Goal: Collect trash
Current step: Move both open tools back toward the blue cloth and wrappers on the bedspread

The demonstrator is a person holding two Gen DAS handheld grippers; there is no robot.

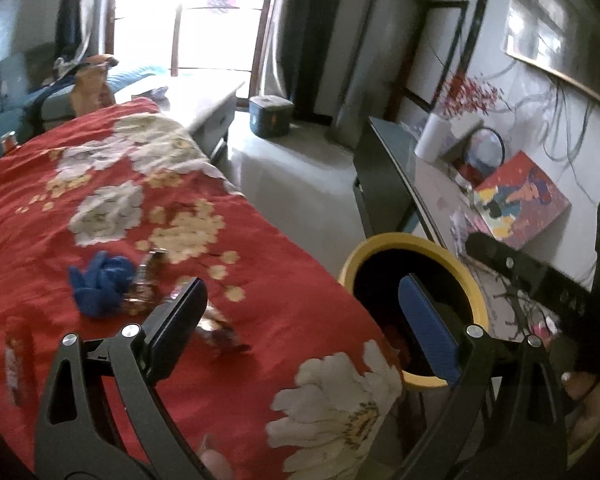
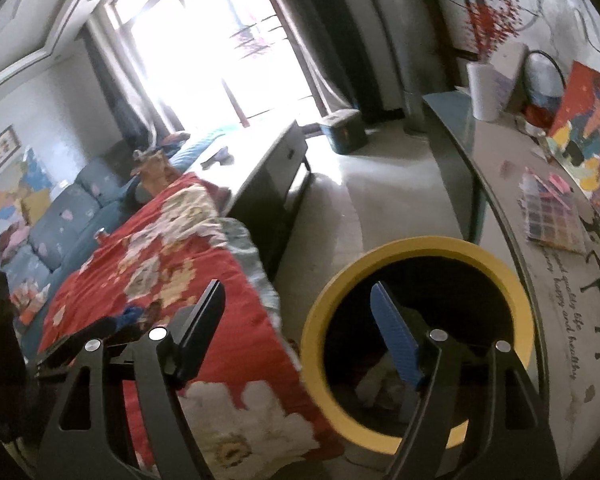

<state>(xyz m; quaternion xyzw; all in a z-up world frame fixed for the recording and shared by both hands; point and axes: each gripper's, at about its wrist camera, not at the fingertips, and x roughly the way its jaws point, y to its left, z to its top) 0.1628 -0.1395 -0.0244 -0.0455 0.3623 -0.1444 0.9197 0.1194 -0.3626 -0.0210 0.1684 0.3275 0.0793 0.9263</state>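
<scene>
A yellow-rimmed black bin (image 1: 384, 242) stands on the floor beside a table under a red floral cloth (image 1: 140, 216). On the cloth lie a crumpled blue item (image 1: 100, 280) and shiny brown wrappers (image 1: 220, 328). My left gripper (image 1: 300, 292) is open and empty above the cloth's edge, with the wrappers just beyond its left finger. My right gripper (image 2: 298, 300) is open and empty above the bin (image 2: 420, 246), its right finger over the opening. Pale trash (image 2: 380, 380) lies inside the bin.
A glass-topped side table (image 2: 500, 184) to the right holds a white vase (image 2: 486, 88), a colourful box (image 2: 584, 128) and a checked pad (image 2: 554, 216). A blue sofa (image 2: 60, 220), a low grey table (image 2: 260, 160) and a teal box (image 2: 342, 128) stand farther off.
</scene>
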